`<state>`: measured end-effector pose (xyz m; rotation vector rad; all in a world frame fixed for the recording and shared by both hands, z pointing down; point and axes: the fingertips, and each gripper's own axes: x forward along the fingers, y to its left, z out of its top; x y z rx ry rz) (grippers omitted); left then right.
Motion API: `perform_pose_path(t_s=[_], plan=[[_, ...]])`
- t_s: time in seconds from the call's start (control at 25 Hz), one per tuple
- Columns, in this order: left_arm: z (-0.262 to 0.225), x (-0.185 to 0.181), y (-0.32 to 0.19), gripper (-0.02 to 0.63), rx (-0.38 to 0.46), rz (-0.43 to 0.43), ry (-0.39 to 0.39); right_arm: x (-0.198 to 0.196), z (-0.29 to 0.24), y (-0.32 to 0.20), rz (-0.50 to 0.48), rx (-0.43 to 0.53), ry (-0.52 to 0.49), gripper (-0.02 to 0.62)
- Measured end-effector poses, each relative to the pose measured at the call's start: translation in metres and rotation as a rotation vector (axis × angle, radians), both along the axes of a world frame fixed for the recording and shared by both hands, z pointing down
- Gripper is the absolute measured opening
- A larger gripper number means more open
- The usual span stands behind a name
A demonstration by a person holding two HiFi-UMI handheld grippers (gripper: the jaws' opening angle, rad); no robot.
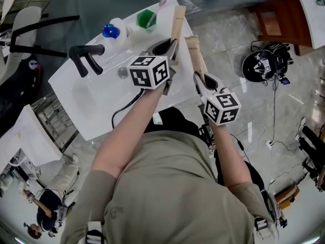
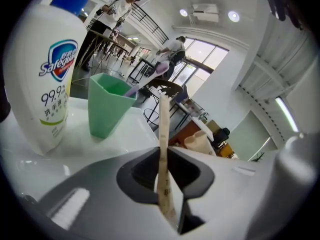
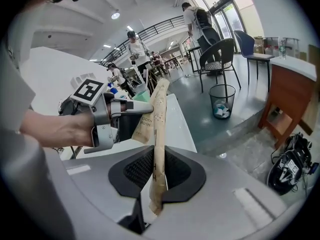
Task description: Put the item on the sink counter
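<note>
The left tool (image 1: 170,48) pinches a packet (image 1: 177,18) over the counter (image 1: 68,80) — poised for placing; the right tool (image 1: 199,78) clamps a second packet (image 1: 194,49) alongside.

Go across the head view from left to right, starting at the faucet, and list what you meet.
From the left: black faucet → blue-capped soap bottle → green cup → left paper packet → right paper packet.
</note>
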<state>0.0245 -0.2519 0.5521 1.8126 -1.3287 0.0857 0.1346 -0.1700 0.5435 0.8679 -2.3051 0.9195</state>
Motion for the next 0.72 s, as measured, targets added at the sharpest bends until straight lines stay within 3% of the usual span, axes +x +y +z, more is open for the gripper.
perform_pose_path(t_s=[0.72], plan=[[0.022,-0.008,-0.026,0.049,-0.066,-0.164,0.117,0.002,0.031,0.003,-0.057,-0.069,0.062,0.048]])
